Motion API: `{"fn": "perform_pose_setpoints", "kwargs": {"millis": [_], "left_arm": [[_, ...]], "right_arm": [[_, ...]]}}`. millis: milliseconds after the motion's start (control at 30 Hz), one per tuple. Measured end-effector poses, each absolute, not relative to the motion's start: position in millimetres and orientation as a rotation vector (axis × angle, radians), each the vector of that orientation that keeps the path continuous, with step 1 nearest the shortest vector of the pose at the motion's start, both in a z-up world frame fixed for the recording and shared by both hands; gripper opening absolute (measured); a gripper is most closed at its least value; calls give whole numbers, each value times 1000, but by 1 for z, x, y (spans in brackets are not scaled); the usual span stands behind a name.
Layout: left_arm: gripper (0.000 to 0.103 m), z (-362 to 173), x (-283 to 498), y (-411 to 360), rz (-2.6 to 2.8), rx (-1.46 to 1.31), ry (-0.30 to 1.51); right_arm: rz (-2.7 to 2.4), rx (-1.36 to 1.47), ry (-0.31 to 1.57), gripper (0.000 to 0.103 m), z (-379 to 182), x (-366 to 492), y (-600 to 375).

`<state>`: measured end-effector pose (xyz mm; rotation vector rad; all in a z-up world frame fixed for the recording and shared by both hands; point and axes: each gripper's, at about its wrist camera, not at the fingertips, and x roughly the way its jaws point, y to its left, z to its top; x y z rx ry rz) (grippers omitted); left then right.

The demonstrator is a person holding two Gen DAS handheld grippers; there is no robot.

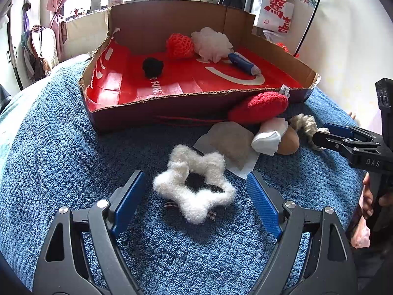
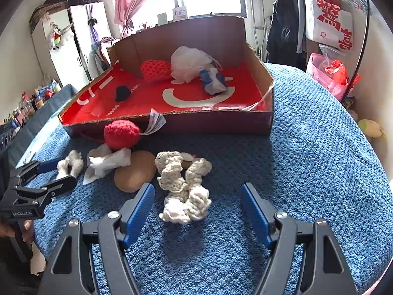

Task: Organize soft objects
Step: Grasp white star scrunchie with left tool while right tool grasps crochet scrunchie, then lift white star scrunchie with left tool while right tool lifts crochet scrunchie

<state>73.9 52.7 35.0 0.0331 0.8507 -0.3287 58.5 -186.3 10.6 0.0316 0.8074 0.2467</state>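
Note:
My left gripper (image 1: 196,198) is open, its blue pads on either side of a fluffy white star-shaped ring (image 1: 194,183) lying on the blue towel. My right gripper (image 2: 197,210) is open around a cream crocheted scrunchie (image 2: 184,184). Between them lie a red knitted ball (image 1: 258,107), a white cloth wad (image 1: 269,135), a tan round pad (image 2: 133,170) and a beige pad on white paper (image 1: 231,145). The cardboard box (image 1: 157,109) with a red lining holds a black pom (image 1: 152,66), an orange knit piece (image 1: 179,45), a white mesh puff (image 1: 211,41) and a blue-white item (image 1: 242,62).
The blue towel (image 2: 319,159) covers the whole surface and drops off at the right. A clothes rack with a white bag (image 2: 329,24) stands at the back right. White cabinets (image 2: 63,44) stand at the back left.

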Motion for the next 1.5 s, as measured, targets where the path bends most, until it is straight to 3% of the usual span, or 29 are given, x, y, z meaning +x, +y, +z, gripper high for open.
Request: {"fn": "perform_pose_setpoints", "kwargs": {"millis": [200,267,300,333,367,833,900,933,1400,1500], "left_arm": [[83,30,79,38,-295,147,861],[79,28,79,33,-295,176,865],[76,27,78,32,-297,186,861],[66,28,78,30,-305,191,857],[58,28,77,29,-313,195,852],[57,46,67,33,-346,172,792],[45,48,67,34,-355,167,789],[31,48,66,35,-359,163,792],[31,39,64,47,-376,123,826],[21,42,62,47,-386,122,817]], "right_arm": [[212,-35,792,75,4,62,-175],[200,-57,779,67,4,62,-173],[201,-62,770,54,4,62,-171],[205,-69,768,40,3,63,-170],[209,-74,767,36,3,63,-169],[238,-48,677,34,23,51,-170],[243,-47,674,34,24,51,-169],[244,-48,673,34,25,50,-169],[242,-33,689,34,22,48,-173],[240,-36,686,34,23,47,-173]]}}
